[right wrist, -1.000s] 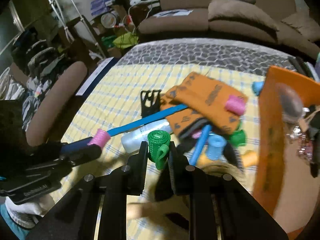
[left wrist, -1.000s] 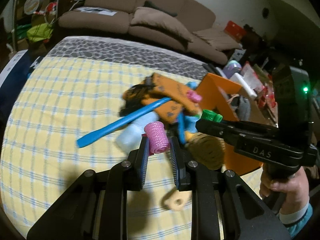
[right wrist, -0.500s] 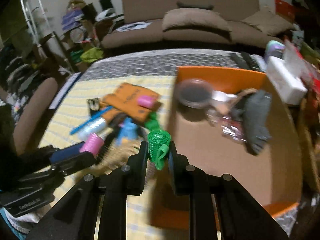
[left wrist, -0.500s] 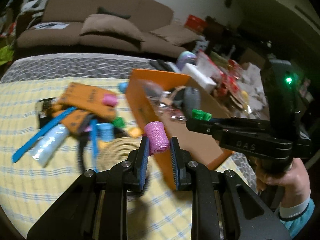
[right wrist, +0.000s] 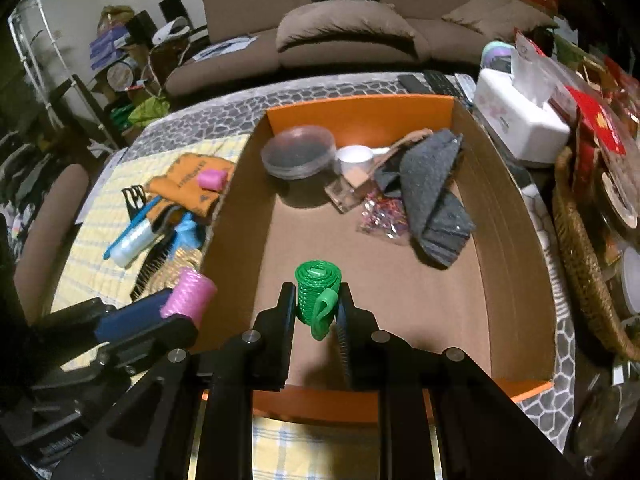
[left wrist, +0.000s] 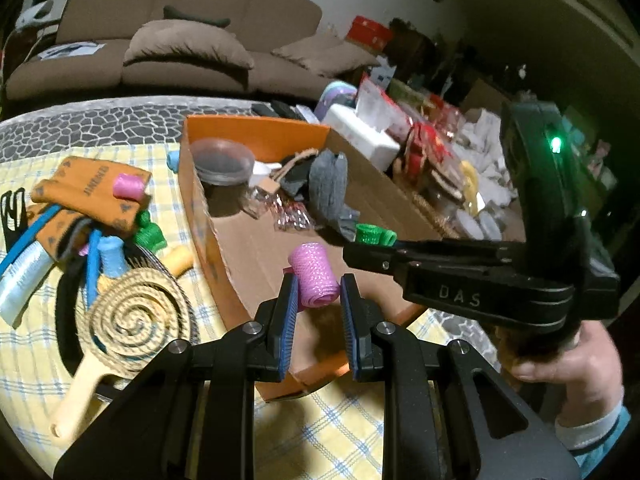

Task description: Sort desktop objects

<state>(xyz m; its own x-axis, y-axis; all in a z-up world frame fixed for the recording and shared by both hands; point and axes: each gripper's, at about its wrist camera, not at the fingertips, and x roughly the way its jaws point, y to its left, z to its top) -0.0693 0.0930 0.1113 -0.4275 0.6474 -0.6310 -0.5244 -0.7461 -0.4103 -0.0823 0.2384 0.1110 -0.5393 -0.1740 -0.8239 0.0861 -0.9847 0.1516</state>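
Observation:
My left gripper (left wrist: pixel 316 296) is shut on a pink hair roller (left wrist: pixel 314 274) and holds it above the near part of the orange cardboard box (left wrist: pixel 208 224). My right gripper (right wrist: pixel 318 304) is shut on a green hair roller (right wrist: pixel 316 294) above the box's bare floor (right wrist: pixel 360 280). The right gripper with the green roller (left wrist: pixel 374 234) shows in the left wrist view, and the pink roller (right wrist: pixel 188 294) shows in the right wrist view. The box holds a clear round lid (right wrist: pixel 298 152), a grey cloth (right wrist: pixel 432 188) and small items.
On the yellow checked cloth (left wrist: pixel 24 352) left of the box lie an orange pouch (left wrist: pixel 92 192), another pink roller (left wrist: pixel 128 186), a blue comb (left wrist: pixel 24 236), a spiral wooden brush (left wrist: pixel 132 324) and more rollers. A tissue box (right wrist: pixel 520 120) and wicker basket (right wrist: pixel 580 264) stand right.
Both grippers have swung right from above the pile on the cloth to above the orange box, each still holding its roller.

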